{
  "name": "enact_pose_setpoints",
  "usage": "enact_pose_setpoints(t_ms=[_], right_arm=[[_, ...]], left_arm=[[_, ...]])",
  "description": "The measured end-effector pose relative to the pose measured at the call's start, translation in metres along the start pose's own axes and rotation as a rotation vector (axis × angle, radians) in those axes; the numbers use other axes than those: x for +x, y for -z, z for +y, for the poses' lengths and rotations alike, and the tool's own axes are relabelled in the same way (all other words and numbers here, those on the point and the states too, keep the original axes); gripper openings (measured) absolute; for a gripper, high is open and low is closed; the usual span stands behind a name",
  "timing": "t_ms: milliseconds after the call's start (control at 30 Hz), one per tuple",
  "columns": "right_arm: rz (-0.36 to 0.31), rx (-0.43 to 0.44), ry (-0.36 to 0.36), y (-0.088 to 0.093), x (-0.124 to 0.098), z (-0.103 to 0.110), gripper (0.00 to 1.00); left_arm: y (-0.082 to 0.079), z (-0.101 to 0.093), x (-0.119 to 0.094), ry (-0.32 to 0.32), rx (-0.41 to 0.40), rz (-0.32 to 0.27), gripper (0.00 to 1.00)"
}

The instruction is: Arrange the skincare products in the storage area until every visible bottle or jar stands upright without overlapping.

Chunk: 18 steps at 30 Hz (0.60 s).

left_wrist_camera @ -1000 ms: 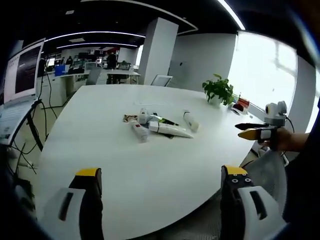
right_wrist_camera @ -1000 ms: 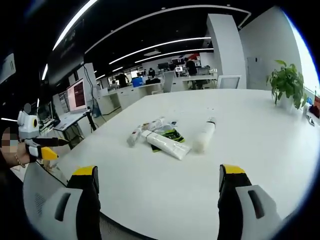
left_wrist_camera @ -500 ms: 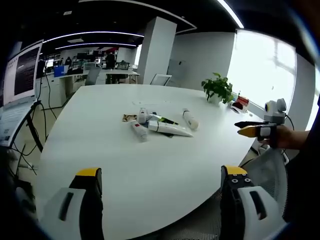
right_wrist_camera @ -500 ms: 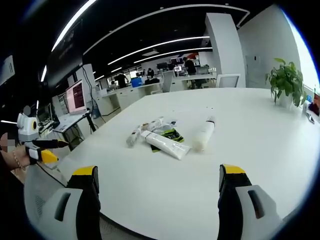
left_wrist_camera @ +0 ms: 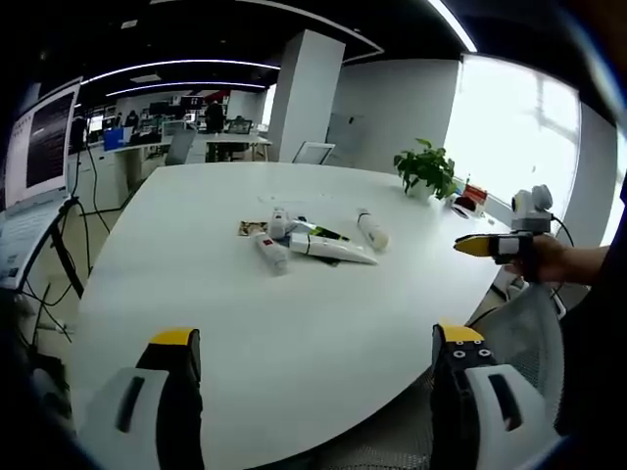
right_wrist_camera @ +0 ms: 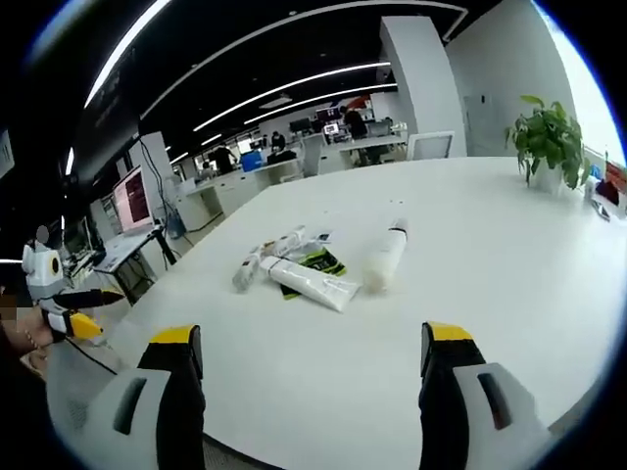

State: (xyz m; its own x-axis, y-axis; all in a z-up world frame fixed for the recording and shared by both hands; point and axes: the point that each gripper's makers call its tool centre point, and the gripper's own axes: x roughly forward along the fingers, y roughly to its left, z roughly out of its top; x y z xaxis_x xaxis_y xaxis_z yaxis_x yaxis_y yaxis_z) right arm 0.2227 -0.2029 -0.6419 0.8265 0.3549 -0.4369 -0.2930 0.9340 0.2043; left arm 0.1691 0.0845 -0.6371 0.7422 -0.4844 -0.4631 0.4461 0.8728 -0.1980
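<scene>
Several skincare products lie on their sides in a cluster on the white table [left_wrist_camera: 245, 323]. They include a long white tube [left_wrist_camera: 333, 251], a white bottle [left_wrist_camera: 372, 231], a small tube with red print [left_wrist_camera: 272, 255] and a dark green packet [left_wrist_camera: 321, 233]. The right gripper view shows the same long tube [right_wrist_camera: 309, 282], bottle [right_wrist_camera: 382, 262] and packet [right_wrist_camera: 318, 262]. My left gripper [left_wrist_camera: 316, 336] is open and hangs before the table's near edge, far from the cluster. My right gripper [right_wrist_camera: 312, 334] is also open with nothing between its fingers, and a hand holds it off the table's right side [left_wrist_camera: 495, 245].
A potted plant [left_wrist_camera: 426, 171] stands at the far right of the table, with small red items beside it. A laptop screen [left_wrist_camera: 39, 137] is at the left. A mesh chair back [left_wrist_camera: 529, 333] stands by the table's right edge. Desks and people fill the office behind.
The products have not moved. In the left gripper view the right gripper has shifted slightly up and left. The right gripper view has come a little closer to the table.
</scene>
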Motion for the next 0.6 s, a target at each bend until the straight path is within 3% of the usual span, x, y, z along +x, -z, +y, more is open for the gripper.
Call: enact_pose_setpoints(t_ms=[333, 600], right_arm=[[0.030, -0.030, 0.041, -0.023, 0.028, -0.028, 0.83], [0.066, -0.021, 0.062, -0.031, 0.052, -0.044, 0.78]], left_arm=[[0.001, -0.003, 0.000, 0.020, -0.012, 0.010, 0.92], [0.003, -0.004, 0.001, 0.030, -0.021, 0.023, 0.91]])
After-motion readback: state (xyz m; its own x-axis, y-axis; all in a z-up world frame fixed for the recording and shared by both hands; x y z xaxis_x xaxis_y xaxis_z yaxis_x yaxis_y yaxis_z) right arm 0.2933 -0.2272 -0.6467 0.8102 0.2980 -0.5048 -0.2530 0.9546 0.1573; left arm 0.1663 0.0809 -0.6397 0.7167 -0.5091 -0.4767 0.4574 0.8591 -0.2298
